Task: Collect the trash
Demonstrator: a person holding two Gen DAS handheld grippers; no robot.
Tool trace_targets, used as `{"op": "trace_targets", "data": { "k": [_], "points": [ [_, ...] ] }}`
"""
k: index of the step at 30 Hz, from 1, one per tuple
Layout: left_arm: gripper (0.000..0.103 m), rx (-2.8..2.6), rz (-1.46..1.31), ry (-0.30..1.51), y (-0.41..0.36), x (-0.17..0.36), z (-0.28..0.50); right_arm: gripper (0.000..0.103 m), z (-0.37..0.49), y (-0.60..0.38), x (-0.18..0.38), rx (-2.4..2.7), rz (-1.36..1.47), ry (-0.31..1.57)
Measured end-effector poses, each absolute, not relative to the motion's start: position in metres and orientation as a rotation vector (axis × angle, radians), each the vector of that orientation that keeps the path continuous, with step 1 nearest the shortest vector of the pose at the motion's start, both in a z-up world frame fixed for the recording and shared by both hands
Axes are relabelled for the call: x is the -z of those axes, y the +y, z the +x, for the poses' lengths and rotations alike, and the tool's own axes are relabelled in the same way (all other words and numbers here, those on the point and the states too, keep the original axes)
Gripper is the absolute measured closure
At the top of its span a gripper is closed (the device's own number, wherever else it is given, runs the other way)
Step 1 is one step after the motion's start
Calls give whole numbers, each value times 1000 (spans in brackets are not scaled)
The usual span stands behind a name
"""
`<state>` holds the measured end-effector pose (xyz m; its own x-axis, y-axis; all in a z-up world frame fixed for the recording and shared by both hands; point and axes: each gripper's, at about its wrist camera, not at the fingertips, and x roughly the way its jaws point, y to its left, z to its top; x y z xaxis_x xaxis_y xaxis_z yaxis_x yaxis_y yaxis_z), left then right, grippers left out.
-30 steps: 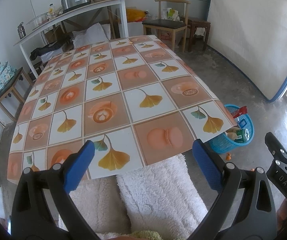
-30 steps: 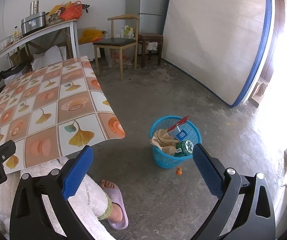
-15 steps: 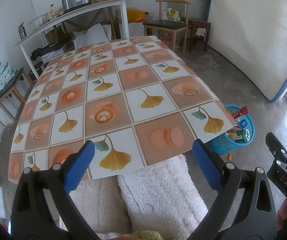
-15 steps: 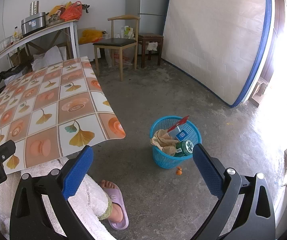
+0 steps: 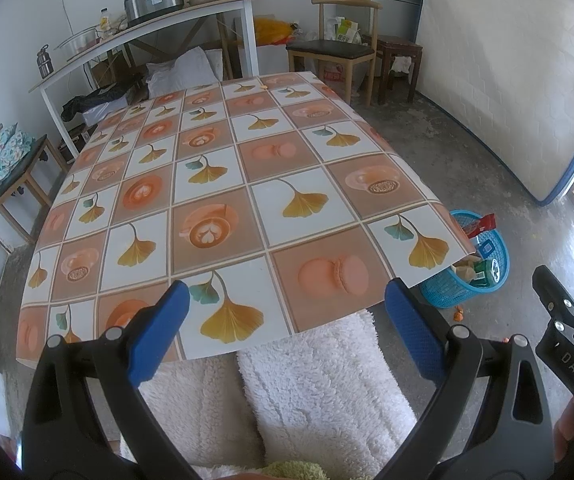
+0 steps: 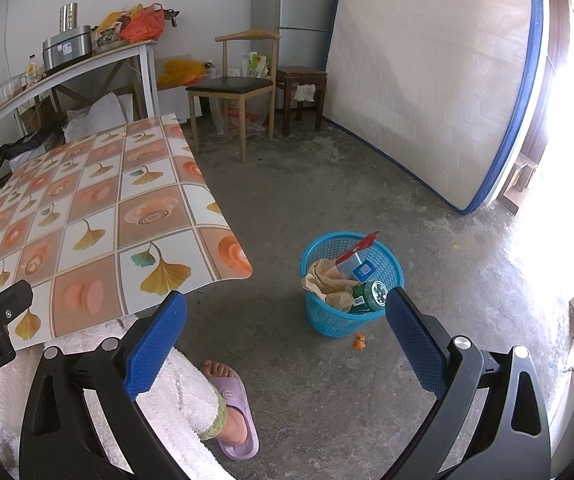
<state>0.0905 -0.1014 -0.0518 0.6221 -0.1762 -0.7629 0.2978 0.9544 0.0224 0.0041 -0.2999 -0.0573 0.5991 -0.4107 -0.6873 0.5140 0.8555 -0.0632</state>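
Observation:
A blue plastic basket (image 6: 319, 316) stands on the concrete floor right of the table, holding crumpled brown paper (image 6: 325, 280), a green can (image 6: 369, 294) and a red-edged wrapper (image 6: 357, 252). A small orange scrap (image 6: 358, 343) lies on the floor just in front of it. The basket (image 5: 443, 296) also shows past the table corner in the left wrist view. My left gripper (image 5: 285, 328) is open over the table's near edge, holding nothing. My right gripper (image 6: 285, 328) is open above the floor, near the basket, holding nothing.
The table (image 5: 247, 184) wears a tablecloth with ginkgo leaves and cups. A person's white fleece legs (image 5: 319, 384) and a foot in a purple slipper (image 6: 233, 420) are below me. A wooden chair (image 6: 239, 88), a stool (image 6: 301, 80), a leaning mattress (image 6: 427, 80) and a cluttered white shelf (image 5: 147, 20) line the room.
Both views have barely shifted; the left wrist view has drifted slightly. Both grippers stay open and nothing has been picked up or dropped.

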Motion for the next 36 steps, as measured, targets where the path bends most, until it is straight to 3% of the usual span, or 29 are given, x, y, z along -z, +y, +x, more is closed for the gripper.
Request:
{"op": "trace_targets", "data": {
  "k": [36],
  "points": [
    [9,272,158,860,-103,52,89,6,4,-301,58,538,149,757]
  ]
}}
